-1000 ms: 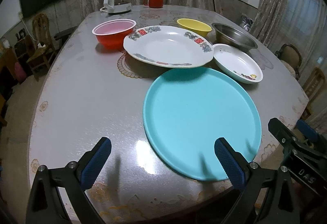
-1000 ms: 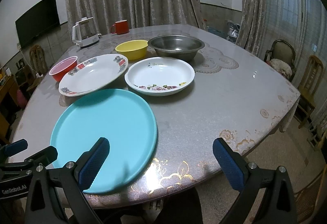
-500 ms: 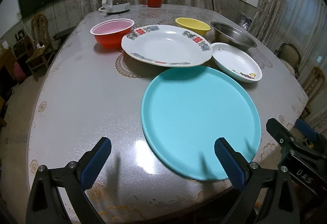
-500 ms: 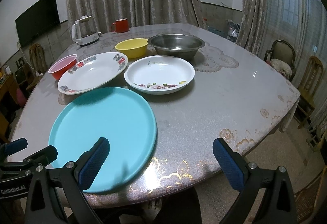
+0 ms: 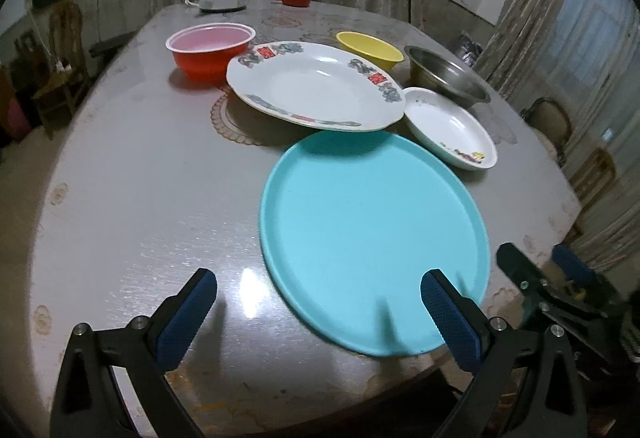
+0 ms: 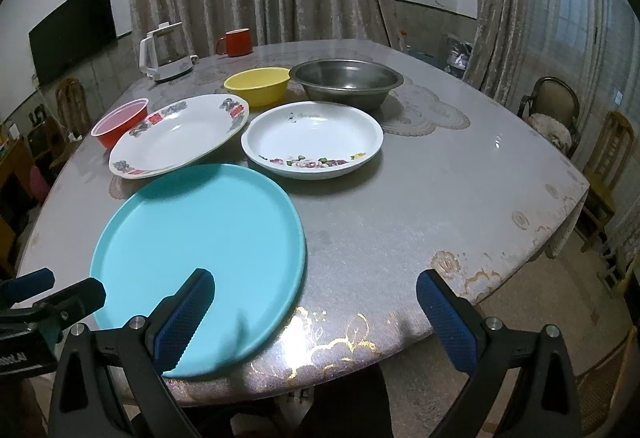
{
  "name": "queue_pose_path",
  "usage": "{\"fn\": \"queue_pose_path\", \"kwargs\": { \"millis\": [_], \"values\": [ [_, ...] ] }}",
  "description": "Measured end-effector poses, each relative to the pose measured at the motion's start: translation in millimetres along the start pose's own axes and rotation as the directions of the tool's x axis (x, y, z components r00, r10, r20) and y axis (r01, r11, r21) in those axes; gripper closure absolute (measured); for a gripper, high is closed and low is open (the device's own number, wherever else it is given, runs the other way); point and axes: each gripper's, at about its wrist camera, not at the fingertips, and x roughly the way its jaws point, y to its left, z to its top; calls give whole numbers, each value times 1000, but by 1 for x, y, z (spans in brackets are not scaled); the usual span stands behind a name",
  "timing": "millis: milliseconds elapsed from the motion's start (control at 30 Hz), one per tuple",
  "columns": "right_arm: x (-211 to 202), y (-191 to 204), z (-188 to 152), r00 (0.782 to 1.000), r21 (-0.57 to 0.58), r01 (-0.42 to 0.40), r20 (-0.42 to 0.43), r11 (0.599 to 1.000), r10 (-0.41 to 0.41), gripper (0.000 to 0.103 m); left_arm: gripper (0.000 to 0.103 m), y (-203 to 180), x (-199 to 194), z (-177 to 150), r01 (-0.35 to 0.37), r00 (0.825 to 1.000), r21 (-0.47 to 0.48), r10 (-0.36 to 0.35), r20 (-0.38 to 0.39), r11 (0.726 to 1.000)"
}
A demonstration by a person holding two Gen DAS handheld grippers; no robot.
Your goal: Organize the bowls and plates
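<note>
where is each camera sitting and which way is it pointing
Left wrist: on the left tool, at the table's near edge, facing across the round turquoise plate; its blue pads and the right tool show.
Right wrist: on the right tool, facing likewise; the left tool shows.
Shared: turquoise plate, steel bowl.

The worktop [image 6: 440, 198] had a glossy, finely speckled covering that threw back the lamp light. The turquoise plate [image 6: 200, 230] looked like matt plastic. The metal bowl [image 6: 346, 80] was dull brushed steel. The two white plates, one large [image 6: 176, 134] and one flowered [image 6: 312, 138], shone like glazed ceramic. Each hand-held gripper had blue ribbed fingers [image 6: 184, 314] on black plastic arms.
</note>
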Motion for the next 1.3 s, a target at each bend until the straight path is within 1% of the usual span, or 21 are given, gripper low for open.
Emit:
{"fn": "queue_pose_path", "kwargs": {
  "millis": [100,200,267,300,333,433,500,533,567,633,733,800,833,900,933,1000,1033,1067,1133,1233,1300],
  "values": [
    [4,0,3,1000,-27,-12,-12,1000,12,0,0,1,1,2,-11,1000,2,11,1,1000],
    [5,-1,7,1000,-64,-6,8,998,6,0,0,1,5,6,-23,1000,31,23,-6,999],
    [5,-3,11,999,-79,-49,20,996,50,0,0,3,7,9,-36,999,41,36,-8,999],
    [7,-4,14,996,-89,-86,19,992,88,0,0,5,7,12,-39,999,35,39,-1,999],
    [10,-5,16,994,-93,-111,7,989,112,0,0,9,7,15,-28,1000,20,28,4,999],
    [19,-11,21,991,-70,-130,-19,989,129,0,0,22,8,23,38,999,-45,-38,-6,998],
    [23,-14,24,990,-64,-137,-23,988,136,0,0,28,10,27,79,997,-63,-80,-11,995],
    [24,-15,25,991,-68,-134,-20,989,133,0,0,32,12,29,126,992,-64,-127,-13,990],
    [24,-15,27,992,-78,-127,-16,989,126,0,0,34,12,31,155,988,-70,-156,-3,985],
    [25,-14,31,995,-107,-96,-7,990,96,0,0,39,8,35,186,982,-83,-182,53,979],
    [28,-14,39,997,-138,-69,13,988,71,0,0,47,9,43,243,968,-109,-235,86,964],
    [29,-16,46,996,-142,-79,19,987,83,0,0,52,13,48,286,957,-128,-276,89,950],
    [29,-17,50,995,-139,-92,25,986,96,0,0,55,17,51,303,952,-146,-295,76,942],
    [33,-19,61,993,-129,-110,30,986,115,4,0,61,23,54,331,944,-178,-325,65,926],
    [36,-19,66,992,-128,-121,28,984,125,7,0,65,26,56,342,940,-196,-334,71,919],
    [43,-18,74,991,-124,-133,14,983,135,13,0,70,25,58,371,928,-217,-353,117,903],
    [47,-18,79,990,-115,-142,6,983,144,16,0,71,25,59,375,926,-222,-356,124,900],
    [50,-18,82,987,-109,-156,4,982,158,18,0,73,26,62,368,929,-232,-348,121,900],
    [56,-17,90,984,-101,-178,3,979,180,18,0,76,28,65,366,930,-243,-348,117,898],
    [60,-12,95,984,-136,-174,15,975,177,18,0,80,33,72,387,922,-263,-368,121,884],
    [64,-8,99,985,-154,-167,13,974,171,18,0,83,34,77,407,913,-268,-380,148,873]
  ]
}}
